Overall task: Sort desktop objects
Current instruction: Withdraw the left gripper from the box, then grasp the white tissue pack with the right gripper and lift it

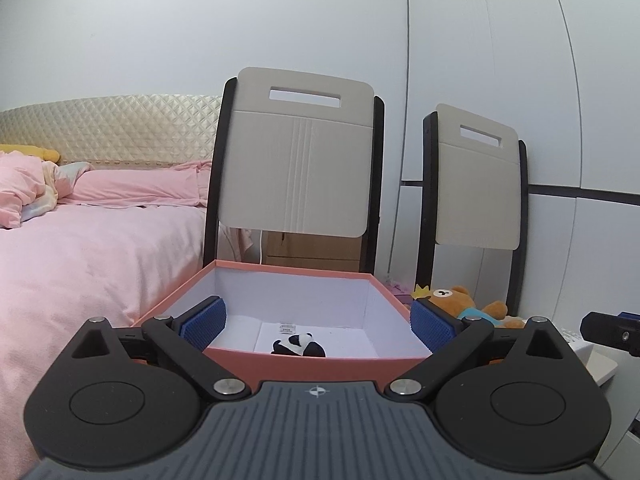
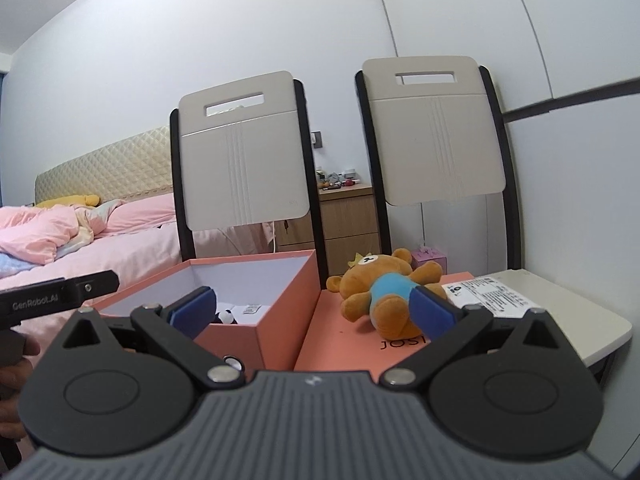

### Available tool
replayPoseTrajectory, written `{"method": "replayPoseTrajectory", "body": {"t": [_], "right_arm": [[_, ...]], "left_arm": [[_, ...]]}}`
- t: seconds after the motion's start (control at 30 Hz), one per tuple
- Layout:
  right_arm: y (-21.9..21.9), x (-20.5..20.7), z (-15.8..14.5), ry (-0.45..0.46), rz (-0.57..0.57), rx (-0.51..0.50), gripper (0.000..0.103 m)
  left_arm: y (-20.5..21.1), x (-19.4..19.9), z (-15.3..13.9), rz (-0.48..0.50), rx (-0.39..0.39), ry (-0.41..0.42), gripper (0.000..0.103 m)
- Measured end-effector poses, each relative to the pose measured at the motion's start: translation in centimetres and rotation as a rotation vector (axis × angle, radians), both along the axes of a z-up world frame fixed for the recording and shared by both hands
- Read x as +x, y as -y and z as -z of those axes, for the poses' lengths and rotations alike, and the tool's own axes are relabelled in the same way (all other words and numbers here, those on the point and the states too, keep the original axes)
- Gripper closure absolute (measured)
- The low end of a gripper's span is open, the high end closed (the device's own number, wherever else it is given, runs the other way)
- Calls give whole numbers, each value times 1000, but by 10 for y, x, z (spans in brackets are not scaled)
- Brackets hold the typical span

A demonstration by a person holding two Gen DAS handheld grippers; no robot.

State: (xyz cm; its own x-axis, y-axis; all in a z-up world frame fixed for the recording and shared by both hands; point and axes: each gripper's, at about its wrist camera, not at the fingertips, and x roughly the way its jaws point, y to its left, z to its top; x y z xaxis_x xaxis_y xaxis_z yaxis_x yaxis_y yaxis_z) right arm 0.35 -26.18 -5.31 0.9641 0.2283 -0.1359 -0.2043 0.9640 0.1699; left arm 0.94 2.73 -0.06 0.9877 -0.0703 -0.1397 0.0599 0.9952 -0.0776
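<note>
One panda (image 1: 299, 345) is seen inside one pink box (image 1: 320, 359), one bear (image 2: 386, 292) on a lid (image 2: 340, 344) lettered "JOS" to its right, and both the left gripper (image 1: 318, 322) and right gripper (image 2: 312, 310) are spread wide, empty.

A small panda plush (image 1: 299, 345) lies inside the open pink box (image 1: 320, 364) — white-lined. Just beside it, a brown bear plush (image 2: 384, 292) in blue lies on the box's pink lid (image 2: 340, 344).
</note>
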Motion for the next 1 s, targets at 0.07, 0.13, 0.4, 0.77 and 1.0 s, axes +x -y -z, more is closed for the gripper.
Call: {"method": "replayPoseTrajectory", "body": {"t": [0.07,0.13,0.4,0.77,1.0], "right_arm": [[2,0,-2,2,7,2,0],[3,0,-3,7,10,0,0],[15,17,-9,-11,23,-30,0],[60,83,-14,-107,84,-119,0],[96,142,4,-285,108,-121,0]], "left_arm": [[0,-1,0,5,3,4,3],[0,-1,0,8,7,4,3],[-2,-1,0,10,7,3,3],[-2,3,2,6,-5,-20,3],[-2,2,2,12,-4,-21,3]]}}
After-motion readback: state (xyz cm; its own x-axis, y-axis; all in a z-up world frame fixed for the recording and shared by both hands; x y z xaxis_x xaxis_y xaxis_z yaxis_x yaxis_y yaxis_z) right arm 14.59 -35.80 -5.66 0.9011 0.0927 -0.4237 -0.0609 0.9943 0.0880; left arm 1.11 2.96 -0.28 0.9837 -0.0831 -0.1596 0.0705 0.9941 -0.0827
